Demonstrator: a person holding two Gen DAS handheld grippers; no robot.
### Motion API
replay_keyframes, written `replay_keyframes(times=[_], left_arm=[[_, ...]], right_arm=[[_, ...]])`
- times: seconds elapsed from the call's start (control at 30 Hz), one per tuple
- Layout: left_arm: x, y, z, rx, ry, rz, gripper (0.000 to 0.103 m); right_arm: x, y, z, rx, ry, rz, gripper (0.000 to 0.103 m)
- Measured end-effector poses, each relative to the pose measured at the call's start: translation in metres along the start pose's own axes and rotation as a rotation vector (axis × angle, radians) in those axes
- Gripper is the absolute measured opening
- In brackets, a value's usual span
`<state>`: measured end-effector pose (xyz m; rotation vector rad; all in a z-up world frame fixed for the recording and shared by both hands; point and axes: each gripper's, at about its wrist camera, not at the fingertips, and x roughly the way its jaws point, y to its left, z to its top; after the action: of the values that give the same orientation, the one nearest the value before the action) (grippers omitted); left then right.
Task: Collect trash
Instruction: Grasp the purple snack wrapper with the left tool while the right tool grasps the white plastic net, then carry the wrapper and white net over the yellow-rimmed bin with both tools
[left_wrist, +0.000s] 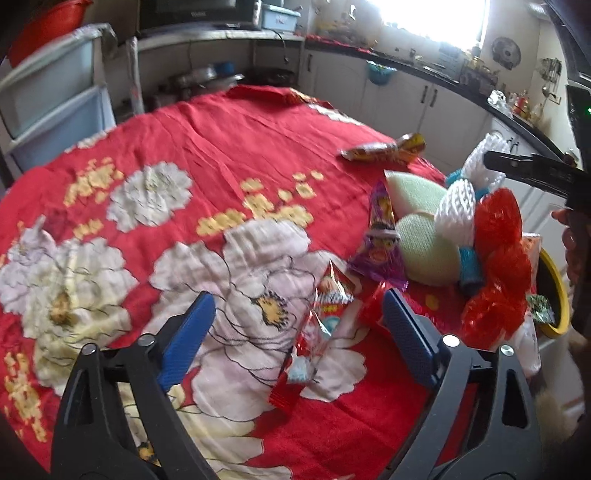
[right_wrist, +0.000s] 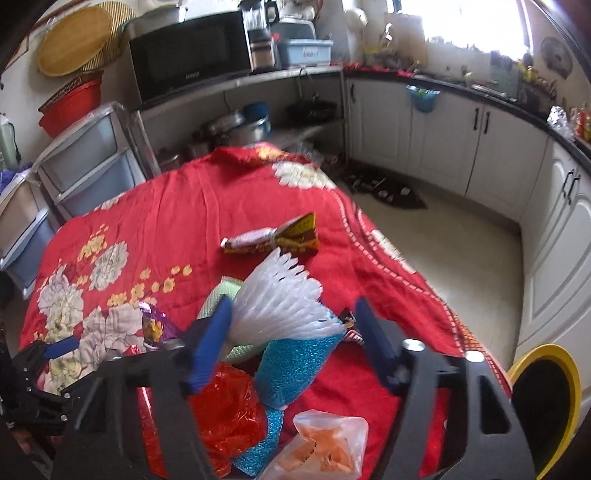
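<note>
Trouble is likeliest if the open left gripper (left_wrist: 299, 325) closes askew on the crinkly red foil wrapper (left_wrist: 317, 332) lying between its fingers on the red floral tablecloth (left_wrist: 221, 147), while the open right gripper (right_wrist: 291, 347), straddling white foam netting (right_wrist: 284, 295), snags neighbouring litter.

A black microwave (right_wrist: 192, 55) sits on the counter (right_wrist: 236, 79); left of it, grey plastic drawers (right_wrist: 88, 162) under a red basin (right_wrist: 70, 107).
</note>
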<state>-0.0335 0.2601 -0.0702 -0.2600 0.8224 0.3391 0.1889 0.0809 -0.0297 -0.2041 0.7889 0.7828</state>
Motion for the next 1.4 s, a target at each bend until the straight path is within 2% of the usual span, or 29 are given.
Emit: replay_keyframes(times=[0.1, 0.23, 0.27, 0.3, 0.4, 0.6, 0.87, 1.1, 1.4], left_arm=[[0.007, -0.002, -0.003, 0.016, 0.041, -0.026, 0.067], [0.016, 0.001, -0.008, -0.007, 0.09, -0.07, 0.051], [0.018, 0.003, -0.01, -0.012, 0.103, -0.072, 0.043], [0.021, 0.004, -0.011, -0.015, 0.112, -0.065, 0.034], [0.022, 0.007, -0.013, -0.023, 0.118, -0.075, 0.019], [0.01, 0.014, -0.01, -0.057, 0.075, -0.092, 0.01], [-0.029, 0.0, 0.015, -0.039, -0.052, -0.097, 0.008], [-0.052, -0.038, 0.046, 0.024, -0.144, -0.144, 0.008], [-0.058, -0.099, 0.071, 0.114, -0.191, -0.229, 0.008]], right_arm=[[0.001, 0.002, 0.0, -0.019, -0.004, 0.028, 0.03], [-0.007, 0.005, 0.001, -0.03, -0.042, 0.047, 0.015], [-0.01, 0.007, 0.001, -0.037, -0.055, 0.049, 0.008], [-0.013, 0.007, 0.003, -0.041, -0.062, 0.053, 0.007], [-0.022, 0.009, 0.005, -0.049, -0.091, 0.066, 0.007], [-0.036, 0.012, 0.005, -0.082, -0.121, 0.084, 0.006], [-0.074, 0.001, 0.002, -0.062, -0.202, 0.073, 0.006], [-0.112, -0.021, -0.005, -0.032, -0.265, 0.028, 0.006], [-0.157, -0.065, -0.028, 0.022, -0.31, -0.074, 0.006]])
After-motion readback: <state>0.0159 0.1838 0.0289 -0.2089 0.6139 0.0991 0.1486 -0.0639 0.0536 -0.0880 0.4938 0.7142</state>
